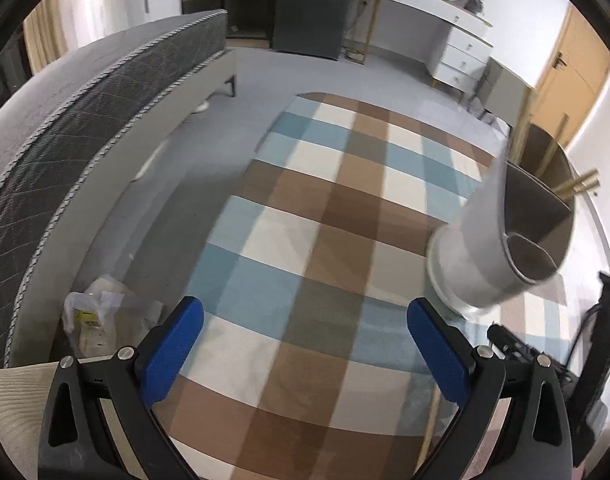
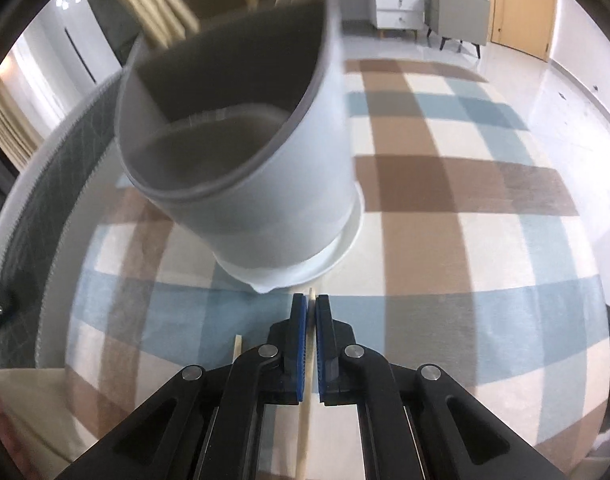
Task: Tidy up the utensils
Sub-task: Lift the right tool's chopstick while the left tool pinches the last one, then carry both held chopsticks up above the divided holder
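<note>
A white utensil holder (image 2: 265, 184) with a grey inner divider stands on a white saucer on the checked rug. Several wooden utensils (image 2: 157, 12) stick out of its far compartments. My right gripper (image 2: 311, 308) is shut on a wooden chopstick (image 2: 305, 420), its tip just in front of the holder's base. A second wooden stick (image 2: 237, 346) lies on the rug beside it. In the left wrist view the holder (image 1: 493, 248) stands at the right with chopsticks (image 1: 577, 186) in it. My left gripper (image 1: 305, 324) is open and empty above the rug, left of the holder.
A grey bed (image 1: 85, 128) runs along the left. A plastic bag (image 1: 93, 320) lies by the bed's edge. A white dresser (image 1: 461, 48) and a wooden door (image 1: 573, 68) stand at the back. The right gripper's black body (image 1: 545, 356) shows at the lower right.
</note>
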